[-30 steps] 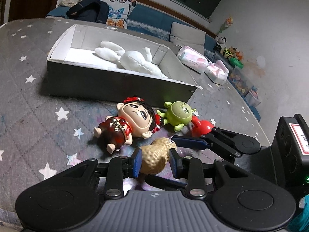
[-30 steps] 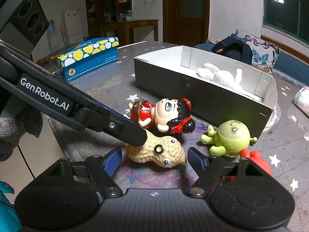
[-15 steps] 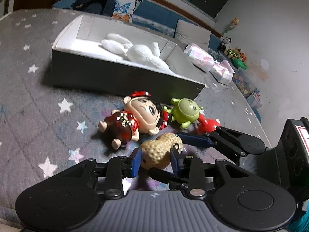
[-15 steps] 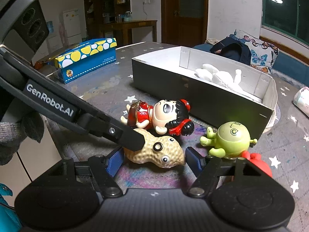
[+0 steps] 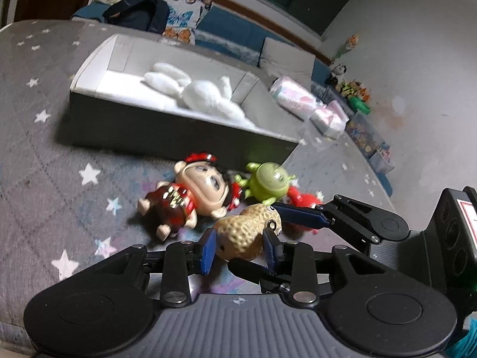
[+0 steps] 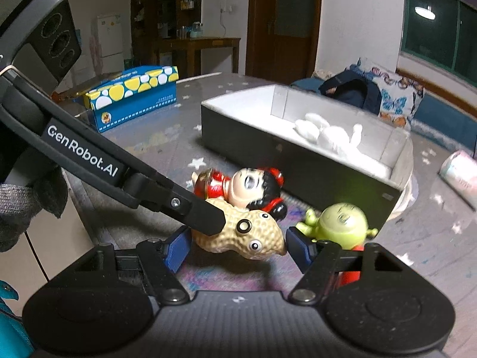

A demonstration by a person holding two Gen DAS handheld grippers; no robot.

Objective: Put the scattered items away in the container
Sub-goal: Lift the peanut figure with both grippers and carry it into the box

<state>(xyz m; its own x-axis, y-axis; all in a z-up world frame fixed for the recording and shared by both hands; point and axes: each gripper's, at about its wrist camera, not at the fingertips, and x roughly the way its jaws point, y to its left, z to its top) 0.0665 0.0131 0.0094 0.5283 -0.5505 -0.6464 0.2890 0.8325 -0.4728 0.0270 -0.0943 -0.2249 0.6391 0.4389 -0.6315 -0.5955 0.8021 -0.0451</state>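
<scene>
My left gripper (image 5: pixel 240 246) is shut on a tan peanut toy (image 5: pixel 249 231) and holds it just above the star-patterned cloth. The peanut toy (image 6: pixel 247 234) also shows in the right wrist view, between the open pads of my right gripper (image 6: pixel 238 246), which flank it without a clear grip. A doll in red (image 5: pixel 190 197) and a green alien toy (image 5: pixel 268 182) lie just beyond, with a red toy (image 5: pixel 307 203) partly hidden behind the right gripper's finger. The grey box (image 5: pixel 167 131) stands behind them and holds a white plush rabbit (image 5: pixel 202 92).
A blue and yellow tissue box (image 6: pixel 134 95) stands at the far left of the table. Pink tissue packs (image 5: pixel 298 98) lie past the box's right end. The table's near edge runs below my left gripper. A sofa with cushions and a dark bag lies behind.
My left gripper has lifted the peanut toy off the cloth and tilted it up. The right gripper's pads stay open around it. The other toys have not moved.
</scene>
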